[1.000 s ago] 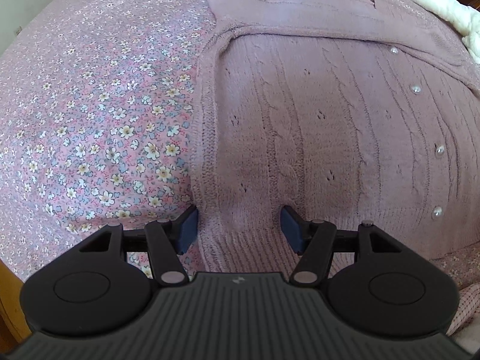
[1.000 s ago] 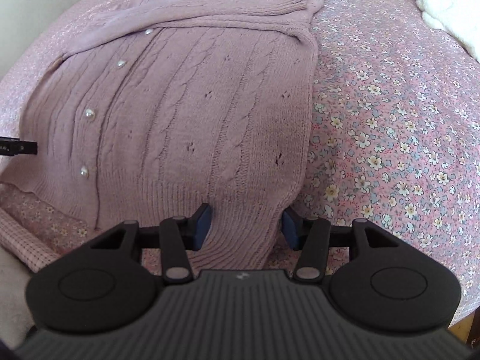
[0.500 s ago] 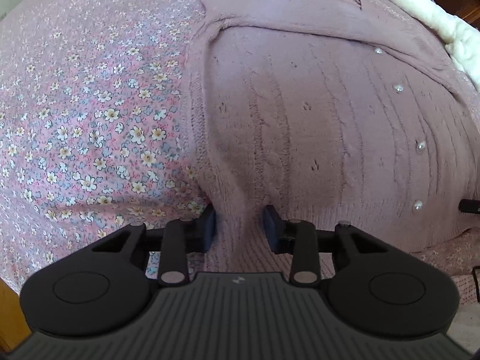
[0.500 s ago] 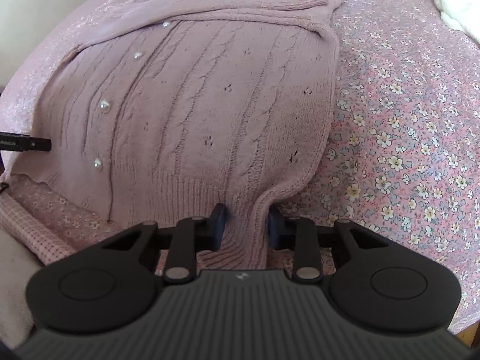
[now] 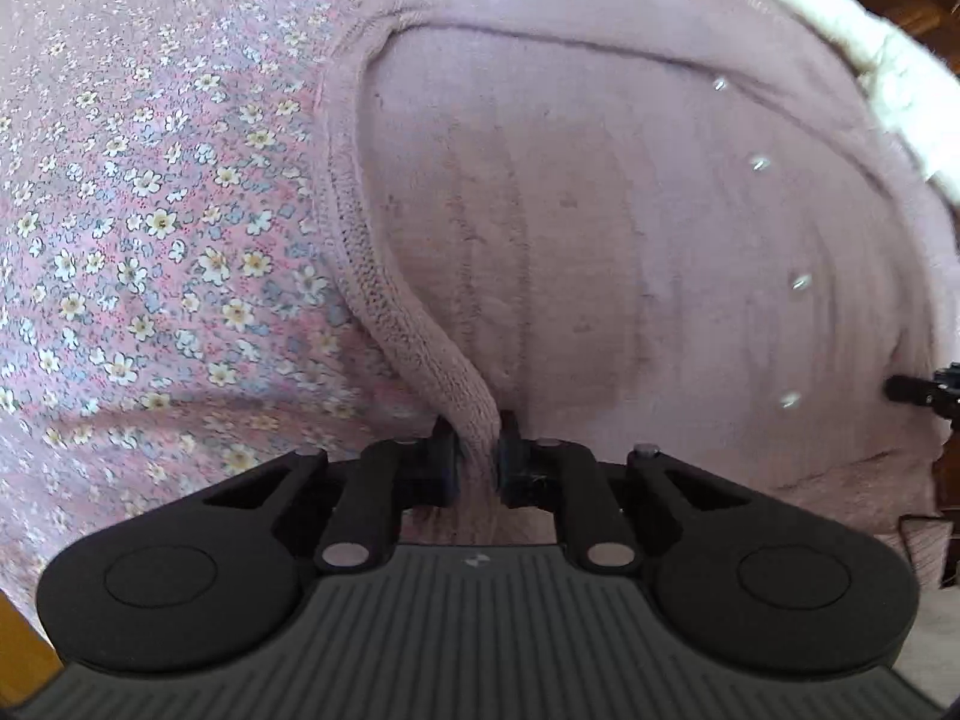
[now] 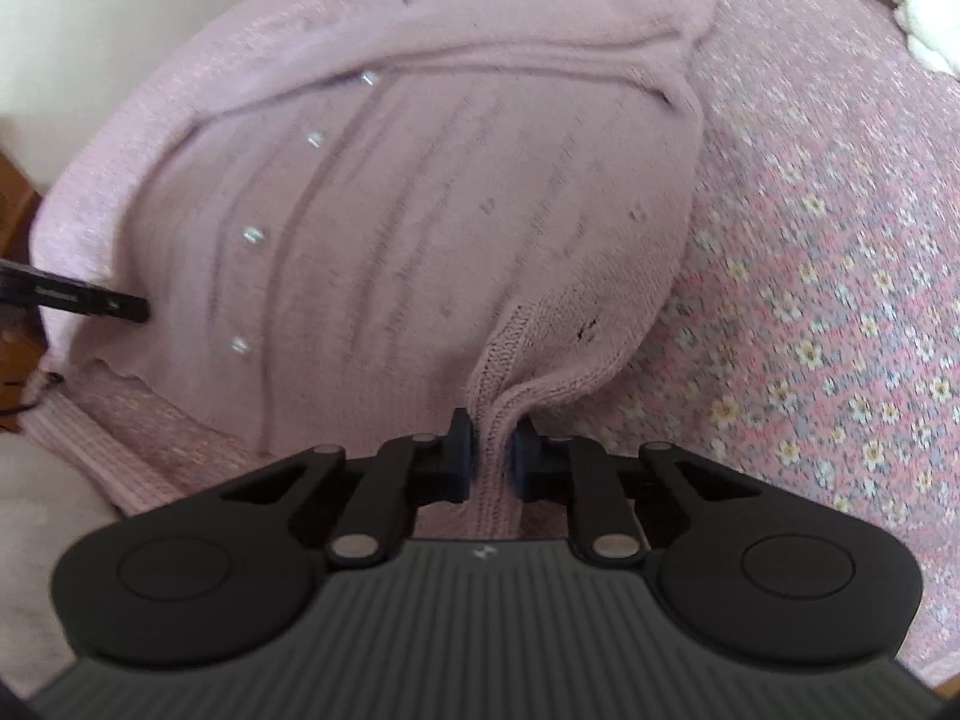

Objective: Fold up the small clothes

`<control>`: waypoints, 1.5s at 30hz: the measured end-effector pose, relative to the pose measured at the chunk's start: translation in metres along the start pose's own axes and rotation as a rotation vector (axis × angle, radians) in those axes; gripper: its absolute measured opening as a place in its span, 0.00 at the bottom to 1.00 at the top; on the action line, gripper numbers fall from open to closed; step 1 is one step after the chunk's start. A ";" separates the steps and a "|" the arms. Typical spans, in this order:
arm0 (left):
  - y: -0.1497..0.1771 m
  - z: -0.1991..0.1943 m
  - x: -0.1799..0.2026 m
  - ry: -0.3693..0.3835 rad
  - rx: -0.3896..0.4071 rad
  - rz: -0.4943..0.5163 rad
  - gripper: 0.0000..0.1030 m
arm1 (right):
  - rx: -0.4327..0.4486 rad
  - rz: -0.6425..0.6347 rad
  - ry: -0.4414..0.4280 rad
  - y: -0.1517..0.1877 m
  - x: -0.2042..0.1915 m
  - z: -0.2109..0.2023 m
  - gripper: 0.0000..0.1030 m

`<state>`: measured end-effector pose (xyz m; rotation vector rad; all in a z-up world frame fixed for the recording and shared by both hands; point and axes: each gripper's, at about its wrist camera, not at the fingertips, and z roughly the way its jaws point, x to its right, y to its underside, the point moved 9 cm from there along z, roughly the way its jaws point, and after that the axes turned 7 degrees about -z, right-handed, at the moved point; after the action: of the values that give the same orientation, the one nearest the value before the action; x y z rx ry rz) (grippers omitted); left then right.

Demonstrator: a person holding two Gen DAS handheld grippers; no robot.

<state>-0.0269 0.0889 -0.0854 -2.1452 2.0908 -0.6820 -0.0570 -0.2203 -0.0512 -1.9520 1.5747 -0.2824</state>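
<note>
Your left tongs point(image 5: 477, 450) are pinched tight on the bottom left corner of the pink cardigan point(image 5: 600, 240), and your right tongs point(image 6: 491, 450) are pinched tight on the bottom right corner. The rest of the cardigan lies spread out in front of both tongs on the flowery bedspread point(image 5: 150, 210), with its sleeves folded across the far end. Its little shiny buttons point(image 6: 252, 235) run up the front, off to the left of your right tongs. You only hold a thin bunch of knit on each side, so the soft wool could slip out if you pull hard or fast. If one side slips, the fold will come out crooked. If you lift one hand more than the other, the bottom edge will tilt and not line up with the top. The knit is stretchy, so pulling your hands apart could stretch it out of shape. The sleeves at the far end might slide off when the cloth moves. Watch the white fluffy thing point(image 6: 924, 18) far off to the right of your right tongs, so the cardigan does not land on it.
</note>
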 end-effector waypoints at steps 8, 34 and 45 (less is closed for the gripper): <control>-0.024 -0.046 0.004 0.205 0.129 -0.162 0.11 | 0.173 0.044 -0.081 -0.037 -0.006 -0.031 0.14; -0.206 -0.114 0.029 0.251 0.534 -0.263 0.11 | 0.616 0.183 0.088 -0.192 0.072 -0.055 0.13; -0.286 -0.056 0.025 0.156 0.514 -0.266 0.11 | 0.593 0.192 0.208 -0.244 0.103 -0.010 0.13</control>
<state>0.2199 0.0993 0.0715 -2.1230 1.4679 -1.2861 0.1635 -0.2937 0.0763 -1.3390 1.5616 -0.7920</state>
